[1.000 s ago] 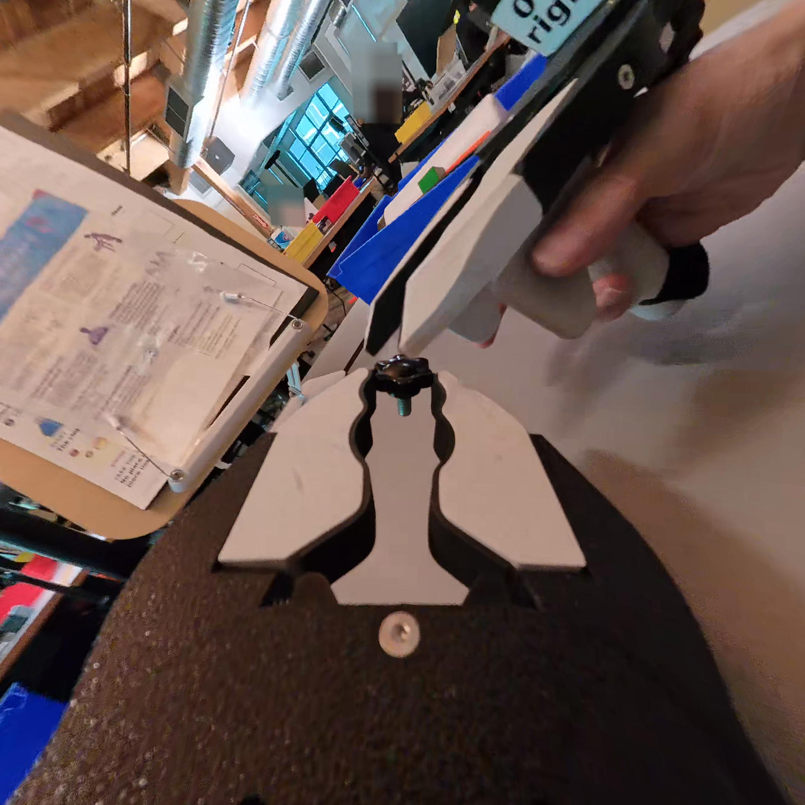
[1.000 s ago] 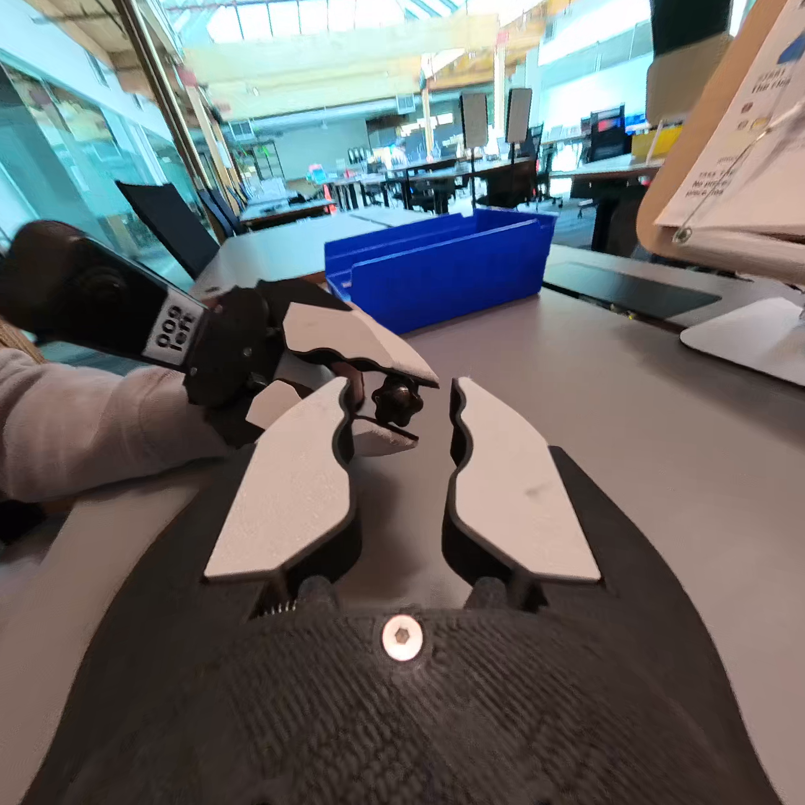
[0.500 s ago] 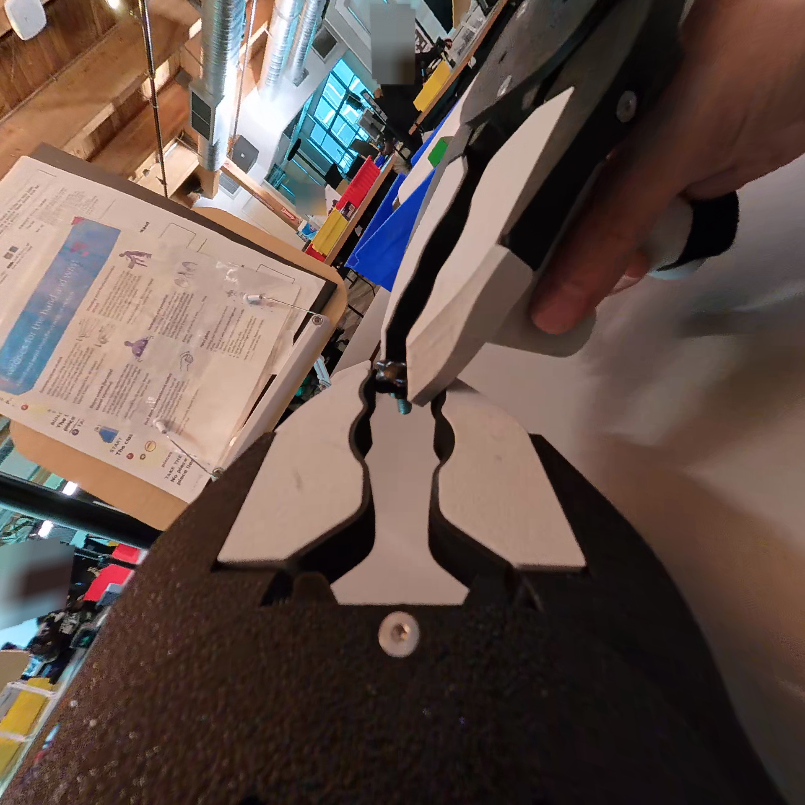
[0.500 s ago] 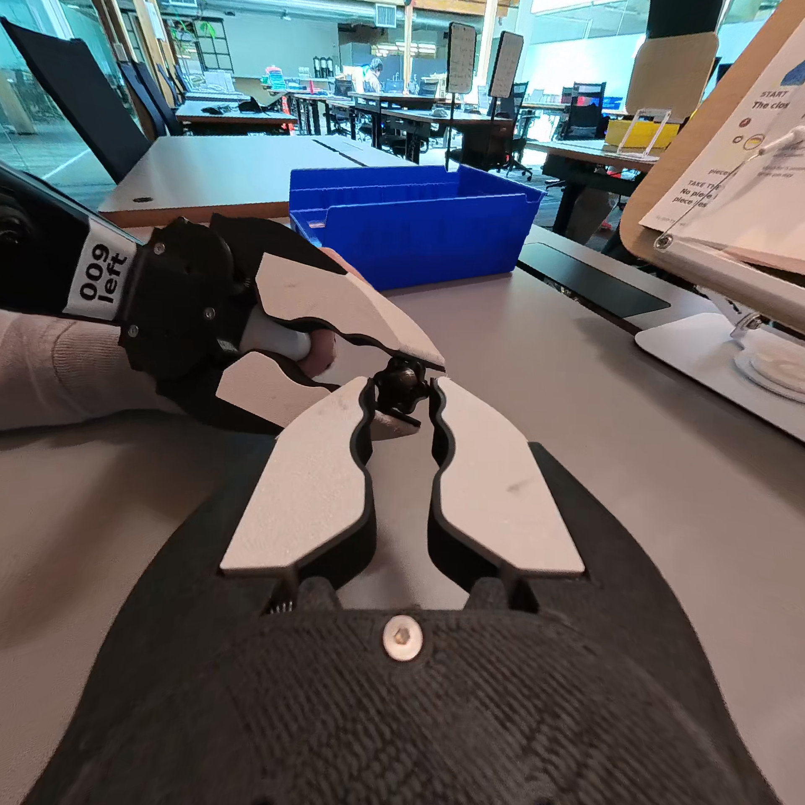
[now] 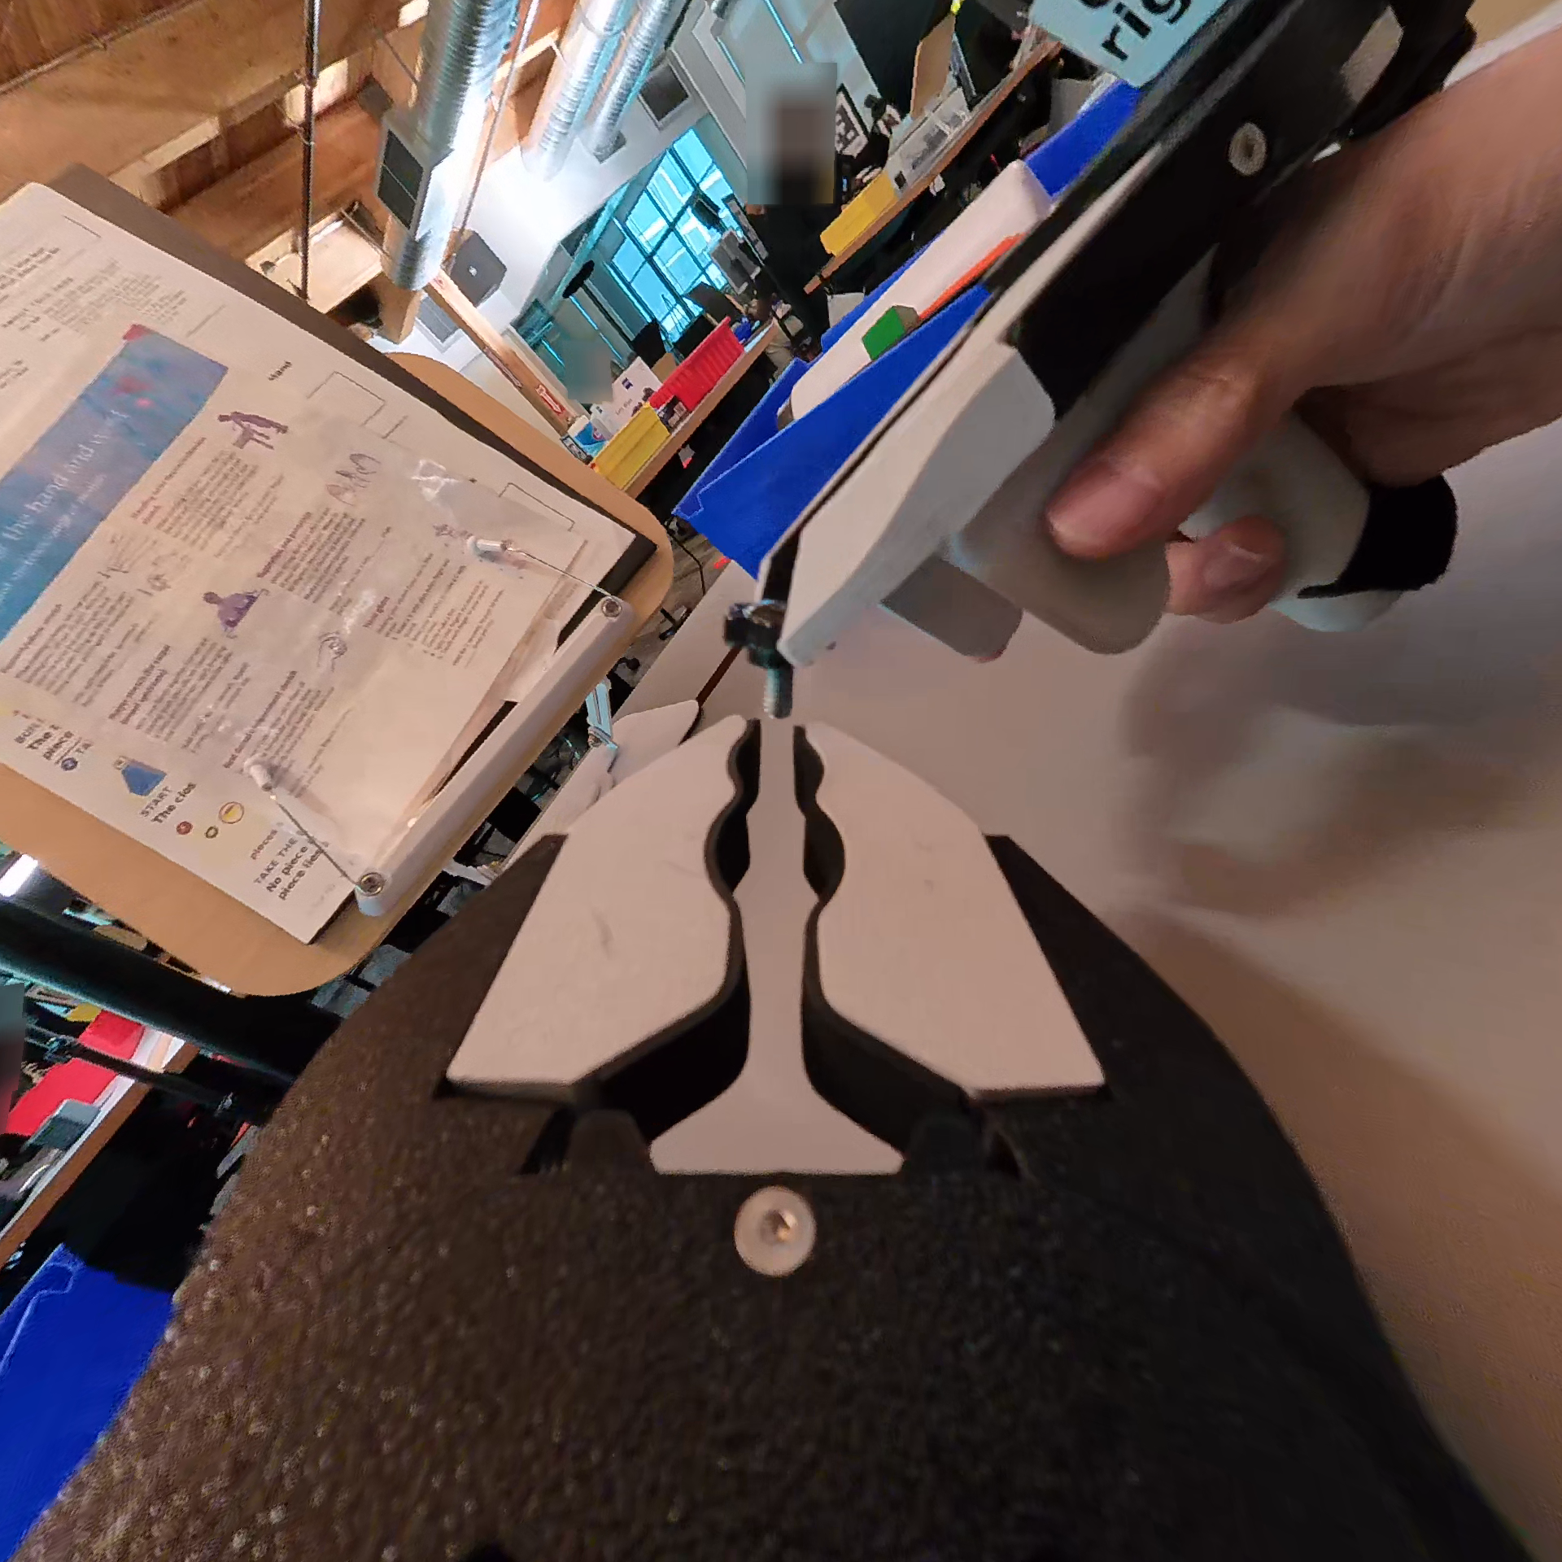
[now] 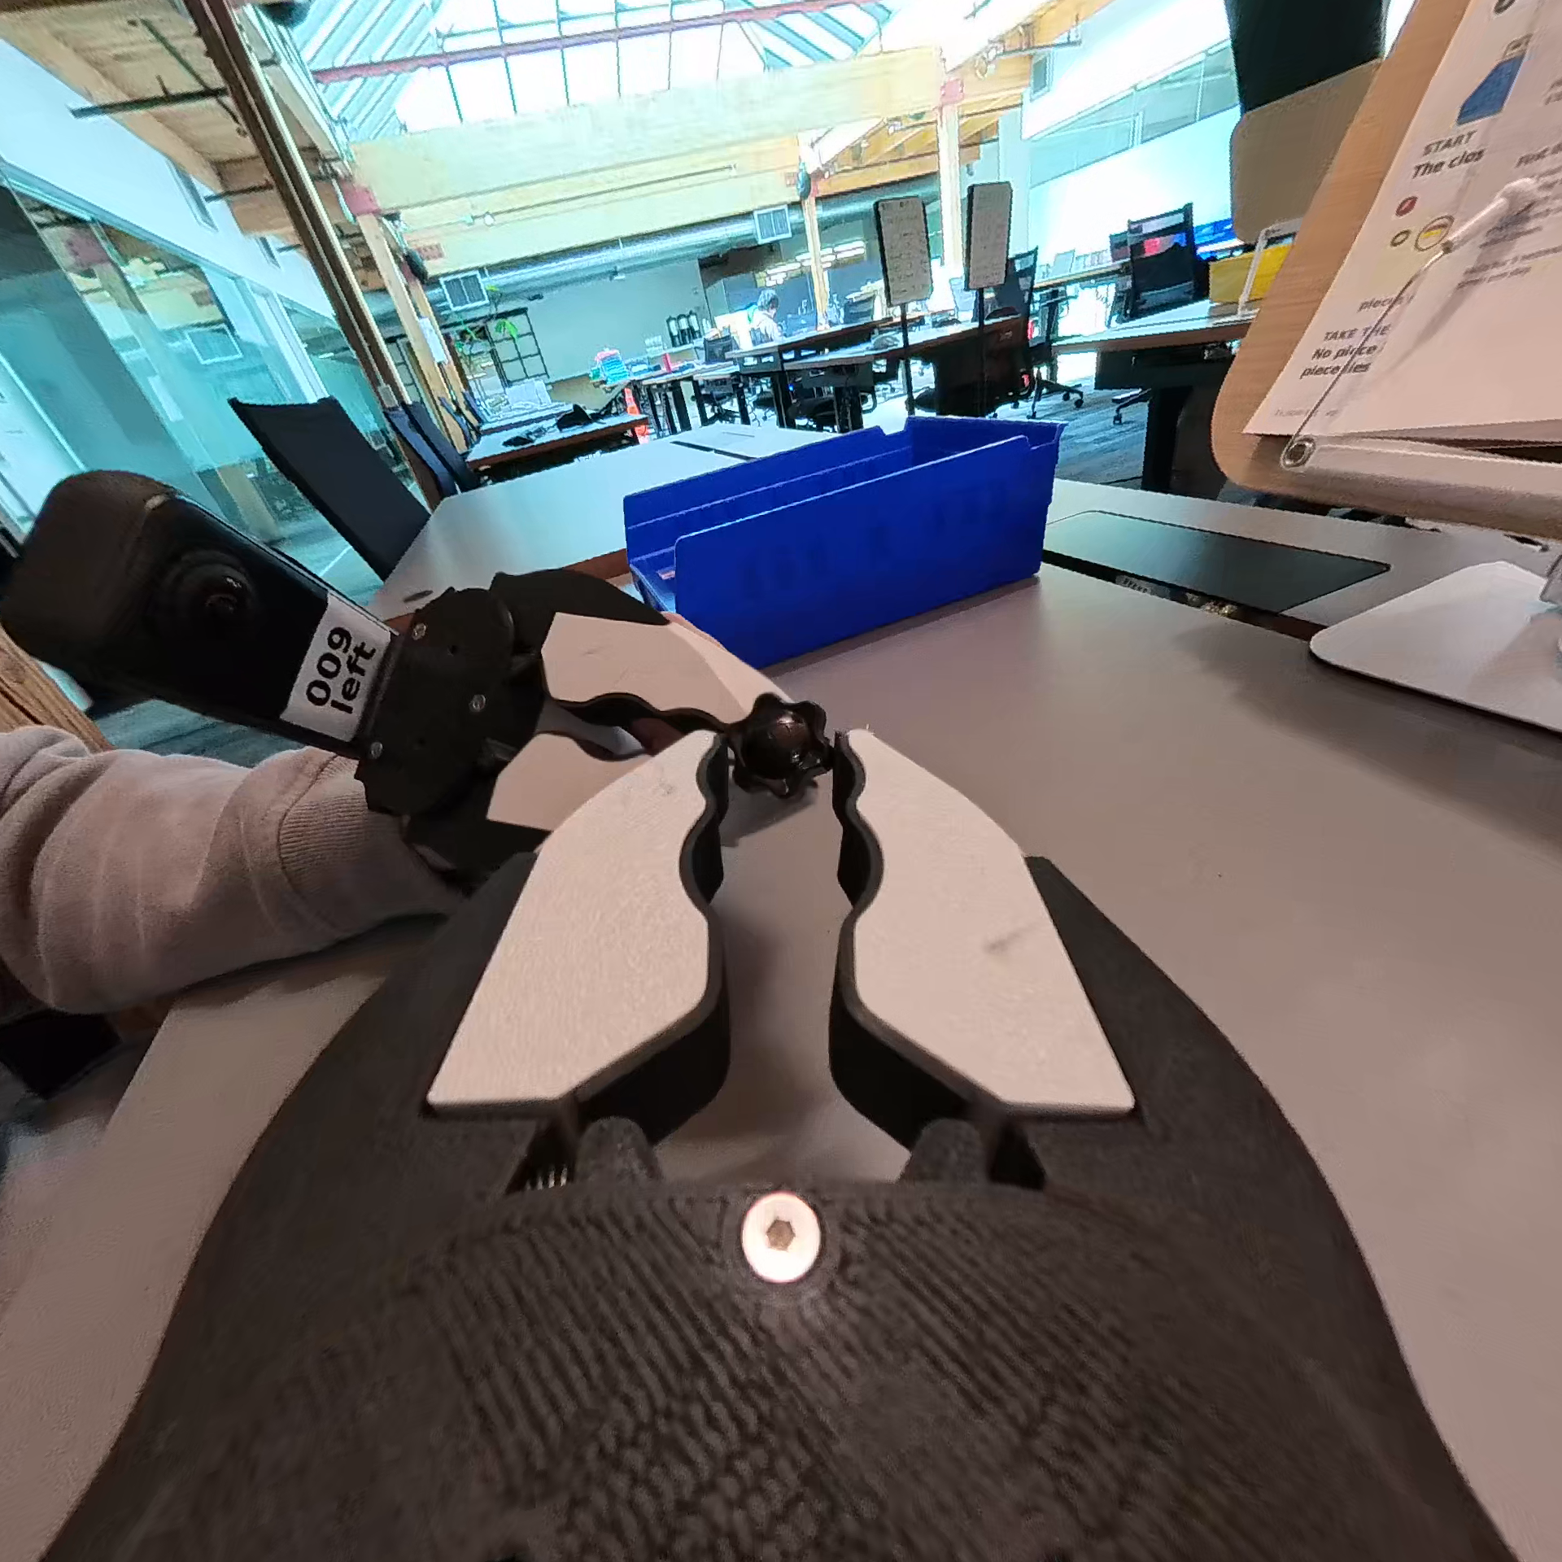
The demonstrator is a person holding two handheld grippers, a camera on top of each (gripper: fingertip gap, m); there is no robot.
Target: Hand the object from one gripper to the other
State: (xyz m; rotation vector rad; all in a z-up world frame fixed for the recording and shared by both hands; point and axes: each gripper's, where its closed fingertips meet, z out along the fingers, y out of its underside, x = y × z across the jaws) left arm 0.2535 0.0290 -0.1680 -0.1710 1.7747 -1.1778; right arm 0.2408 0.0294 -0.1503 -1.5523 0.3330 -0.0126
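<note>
Holding: my right tongs (image 6: 778, 748) are clamped on the black knob screw (image 6: 776, 750), pinched right at the tips, so that's where the task piece is.
Knob screw: star-shaped black head with a short threaded stud; from the left camera the stud (image 5: 776, 689) pokes down out of the right tongs (image 5: 765, 630), just ahead of my left tips and not touching them as far as I can see.
Left tongs: (image 5: 776, 734) nearly pressed together with only a thin gap, and nothing between them. In the right camera they sit (image 6: 744, 718) just left of the knob, tips right up next to it.
Hands: a bare hand (image 5: 1318, 338) wraps the right handle; a grey sleeve (image 6: 169, 862) comes in behind the left tongs.
Surface: pale grey surface (image 6: 1183, 845) under both tongs, neither one resting on it from what I can tell.
Blue bin: (image 6: 845, 549) sits on the surface well beyond the tips of the right tongs.
Instruction sheet: clipped to a tilted wooden board (image 5: 253, 592), off to the left of my left tongs.
</note>
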